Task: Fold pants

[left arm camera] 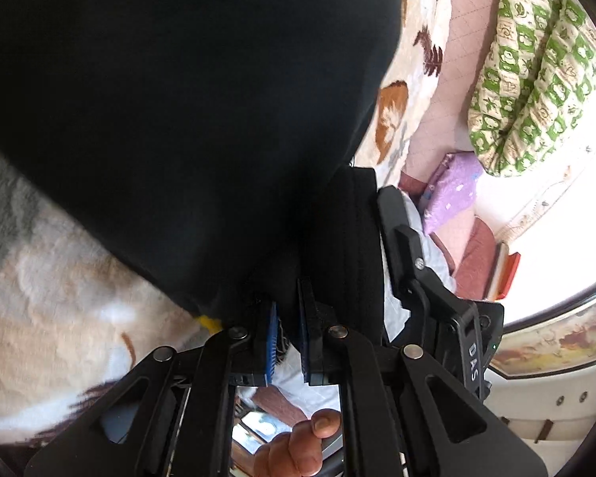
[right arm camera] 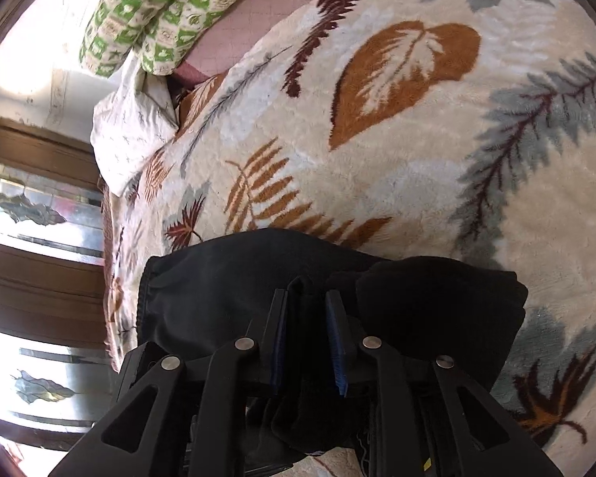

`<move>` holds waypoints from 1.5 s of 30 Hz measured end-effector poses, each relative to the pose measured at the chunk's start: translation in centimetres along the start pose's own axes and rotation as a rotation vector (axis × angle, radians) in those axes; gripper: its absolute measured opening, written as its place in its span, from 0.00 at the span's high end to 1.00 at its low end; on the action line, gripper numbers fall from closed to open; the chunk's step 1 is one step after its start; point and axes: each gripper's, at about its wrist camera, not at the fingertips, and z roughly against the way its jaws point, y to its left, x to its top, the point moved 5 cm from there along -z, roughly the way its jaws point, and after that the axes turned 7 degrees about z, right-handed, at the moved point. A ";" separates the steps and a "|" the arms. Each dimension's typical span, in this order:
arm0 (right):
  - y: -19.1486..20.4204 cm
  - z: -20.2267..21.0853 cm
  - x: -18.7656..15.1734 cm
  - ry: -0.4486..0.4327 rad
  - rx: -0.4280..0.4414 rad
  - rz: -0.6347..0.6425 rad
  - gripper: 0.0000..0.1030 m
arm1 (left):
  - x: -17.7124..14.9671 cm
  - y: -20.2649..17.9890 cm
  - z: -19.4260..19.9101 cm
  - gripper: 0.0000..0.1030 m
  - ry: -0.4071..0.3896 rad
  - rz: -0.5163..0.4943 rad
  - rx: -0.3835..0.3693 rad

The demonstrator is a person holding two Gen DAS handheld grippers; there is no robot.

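Both grippers point down at the blanket on the bed. The left gripper has its 2 fingers pinched on a hanging fold of the black pants, and the right gripper likewise clamps bunched pants cloth between its fingers. A green pillow lies beyond, and the other gripper's black frame shows just beside the left fingers.

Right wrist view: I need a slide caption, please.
Right gripper shut on black pants over a leaf-patterned blanket, green pillow behind.
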 end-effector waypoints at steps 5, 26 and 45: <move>1.8 2.4 -0.2 -0.028 -0.024 0.058 0.69 | -1.6 -1.0 1.6 0.90 0.004 -0.052 0.012; -1.4 5.5 -5.7 -0.181 0.293 -0.201 0.43 | -0.2 -2.8 8.4 0.36 -0.188 -0.283 0.256; 6.6 9.9 -6.0 -0.327 0.156 0.052 0.33 | 7.7 -8.6 26.0 0.36 -0.434 -0.661 0.698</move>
